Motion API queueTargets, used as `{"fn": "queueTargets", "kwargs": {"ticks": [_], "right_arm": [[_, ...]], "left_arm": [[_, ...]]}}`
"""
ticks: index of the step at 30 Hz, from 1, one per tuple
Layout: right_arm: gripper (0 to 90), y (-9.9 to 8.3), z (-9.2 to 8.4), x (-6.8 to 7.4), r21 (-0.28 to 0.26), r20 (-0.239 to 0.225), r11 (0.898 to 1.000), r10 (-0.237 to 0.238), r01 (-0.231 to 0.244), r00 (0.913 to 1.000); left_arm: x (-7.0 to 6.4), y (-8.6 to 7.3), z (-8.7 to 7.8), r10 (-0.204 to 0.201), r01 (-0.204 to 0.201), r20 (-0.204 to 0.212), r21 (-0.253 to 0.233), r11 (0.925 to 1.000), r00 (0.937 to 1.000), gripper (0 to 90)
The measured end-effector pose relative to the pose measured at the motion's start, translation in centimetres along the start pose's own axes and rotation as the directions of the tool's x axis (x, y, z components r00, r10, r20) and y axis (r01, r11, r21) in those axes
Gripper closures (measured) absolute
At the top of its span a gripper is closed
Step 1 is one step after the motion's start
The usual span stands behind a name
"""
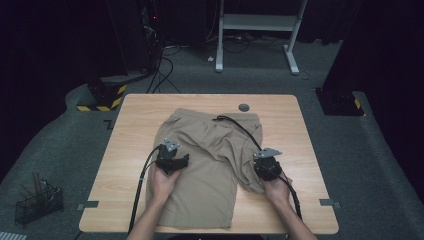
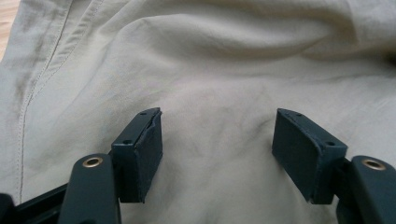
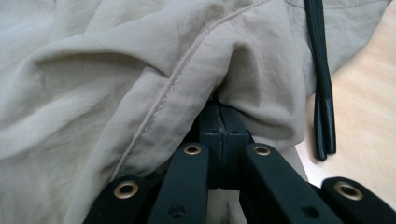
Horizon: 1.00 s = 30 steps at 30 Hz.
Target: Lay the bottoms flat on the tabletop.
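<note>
Tan shorts [image 1: 210,160] lie spread on the bench [image 1: 295,125]. Your right hand-held gripper [image 3: 219,122] is clamped on a fabric fold; your left hand-held gripper [image 2: 217,140] hovers over them, jaws wide, empty.

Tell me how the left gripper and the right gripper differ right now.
The left gripper stands open over flat cloth of the tan shorts, pinching nothing; the right gripper is shut on a fold of them. The left sits mid-garment, the right at its right edge beside a black drawstring. Both are black and hand-held.
</note>
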State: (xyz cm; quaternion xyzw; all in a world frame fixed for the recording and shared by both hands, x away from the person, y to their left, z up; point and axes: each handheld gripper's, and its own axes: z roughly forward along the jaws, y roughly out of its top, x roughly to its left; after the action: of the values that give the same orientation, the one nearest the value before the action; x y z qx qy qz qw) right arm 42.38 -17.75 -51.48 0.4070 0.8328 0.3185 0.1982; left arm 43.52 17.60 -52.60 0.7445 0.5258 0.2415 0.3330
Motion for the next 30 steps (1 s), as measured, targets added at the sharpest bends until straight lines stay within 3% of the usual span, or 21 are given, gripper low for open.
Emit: {"fn": "queueTargets", "kwargs": {"ticks": [5,9,11,15,17,20,22,24,25,28,30], "right_arm": [[89.5,3.4,3.5,0.7,-0.016,-0.002,1.0,-0.003,0.003,1.0],[83.4,4.7,4.4,1.1,-0.009,-0.016,1.0,-0.013,0.013,0.9998],[77.7,4.6,3.7,0.9,-0.029,-0.022,1.0,-0.002,0.001,0.9998],[70.7,4.0,0.5,0.4,-0.089,-0.015,0.996,0.001,-0.002,0.9999],[66.8,3.8,-1.2,0.2,-0.128,-0.007,0.992,-0.002,0.001,1.0],[59.9,3.9,-3.3,0.6,-0.193,-0.03,0.981,-0.003,-0.003,0.9995],[56.2,4.2,-3.7,1.6,-0.202,-0.054,0.979,-0.029,0.017,0.9981],[54.8,4.4,-3.0,2.6,-0.176,-0.069,0.983,-0.061,0.048,0.9957],[57.4,4.5,-2.3,2.9,-0.151,-0.062,0.986,-0.075,0.065,0.9953],[87.6,4.2,-0.4,2.7,-0.068,-0.055,0.995,-0.083,0.08,0.995],[88.8,4.1,-0.8,2.1,-0.094,-0.039,0.992,-0.087,0.083,0.9954]], "left_arm": [[2.5,0.6,0.7,-0.04,0.04,-0.041,0.001,0.9992,0.9984,33.3],[4.2,0.8,0.4,-0.071,0.073,-0.054,0.034,0.9968,0.996,35.0],[4.2,0.7,-0.4,-0.084,0.084,-0.026,0.018,0.9963,0.9962,35.4],[3.1,0.2,-2.1,-0.065,0.065,0.021,-0.007,0.9979,0.9977,35.4],[2.1,-0.1,-2.6,-0.042,0.042,0.036,0.001,0.9991,0.9985,34.8],[1.1,-1.0,-2.7,-0.004,0.003,0.038,0.005,1.0,0.9993,34.3],[1.0,-1.6,-2.3,-0.005,0.004,0.032,0.018,0.9998,0.9995,34.2],[1.2,-2.0,-2.3,-0.016,0.016,0.028,-0.008,0.9998,0.9995,34.2],[1.3,-2.0,-2.3,-0.021,0.021,0.029,-0.011,0.9997,0.9994,34.6],[1.0,-2.0,-2.2,-0.002,0.002,0.016,-0.006,1.0,0.9999,34.4],[0.9,-2.0,-2.2,0.007,-0.007,0.009,-0.004,1.0,0.9999,33.9]]}}
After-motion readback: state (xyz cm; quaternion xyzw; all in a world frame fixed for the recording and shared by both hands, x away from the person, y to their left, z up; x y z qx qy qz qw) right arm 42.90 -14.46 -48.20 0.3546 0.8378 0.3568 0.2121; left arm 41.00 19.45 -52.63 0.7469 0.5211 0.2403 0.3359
